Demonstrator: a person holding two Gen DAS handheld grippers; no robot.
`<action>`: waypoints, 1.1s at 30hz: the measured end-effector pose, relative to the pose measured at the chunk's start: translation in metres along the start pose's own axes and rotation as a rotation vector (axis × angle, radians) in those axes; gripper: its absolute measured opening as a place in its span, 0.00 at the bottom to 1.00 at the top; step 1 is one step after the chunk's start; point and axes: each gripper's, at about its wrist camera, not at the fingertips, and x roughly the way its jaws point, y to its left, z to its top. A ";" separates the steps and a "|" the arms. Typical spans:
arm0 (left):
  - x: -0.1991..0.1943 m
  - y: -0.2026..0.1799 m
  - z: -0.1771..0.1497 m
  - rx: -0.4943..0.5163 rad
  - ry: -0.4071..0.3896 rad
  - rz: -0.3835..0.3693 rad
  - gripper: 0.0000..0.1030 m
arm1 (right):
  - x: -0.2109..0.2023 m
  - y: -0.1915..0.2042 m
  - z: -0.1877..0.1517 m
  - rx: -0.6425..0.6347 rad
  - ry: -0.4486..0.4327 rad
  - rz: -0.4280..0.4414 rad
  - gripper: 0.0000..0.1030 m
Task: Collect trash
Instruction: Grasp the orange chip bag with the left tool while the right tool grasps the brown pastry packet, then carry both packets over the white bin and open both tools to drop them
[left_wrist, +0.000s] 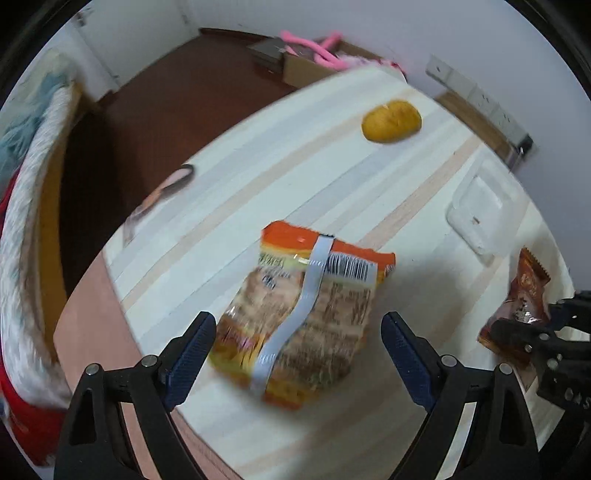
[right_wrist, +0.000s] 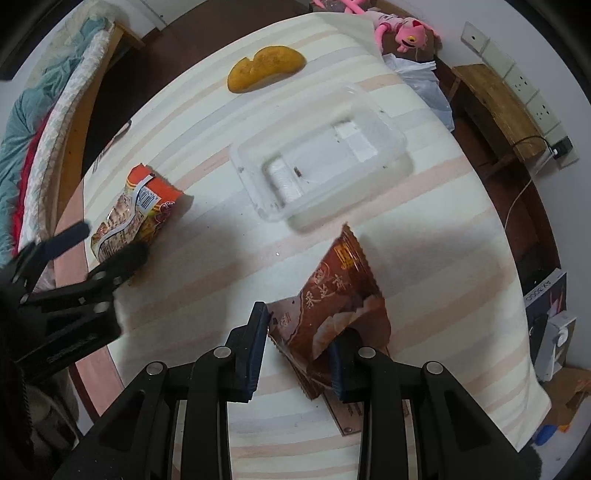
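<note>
Orange noodle wrapper (left_wrist: 299, 317) lies seam-up near the table's (left_wrist: 258, 158) left edge, barcode readable as bars only, framed by your spread left gripper (left_wrist: 298, 354). Your right gripper (right_wrist: 298, 350) straddles the brown wrapper (right_wrist: 332, 306), not yet pinching; Chinese print, illegible to me.

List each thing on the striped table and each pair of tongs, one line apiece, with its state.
Left tongs: open, straddling the orange snack packet.
Orange snack packet: lying flat, crumpled.
Right tongs: open around the brown wrapper.
Brown wrapper: crumpled, partly raised.
Clear plastic tray: upright, almost empty.
Yellow bread piece: lying loose.
</note>
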 end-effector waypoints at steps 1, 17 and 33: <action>0.004 0.000 0.004 0.007 0.010 -0.005 0.88 | 0.000 0.001 0.002 -0.009 0.003 -0.008 0.30; -0.020 -0.007 -0.042 -0.297 -0.076 -0.037 0.16 | -0.008 0.011 -0.024 -0.094 -0.016 0.001 0.25; -0.148 0.023 -0.189 -0.587 -0.321 0.076 0.05 | -0.081 0.075 -0.118 -0.266 -0.132 0.112 0.24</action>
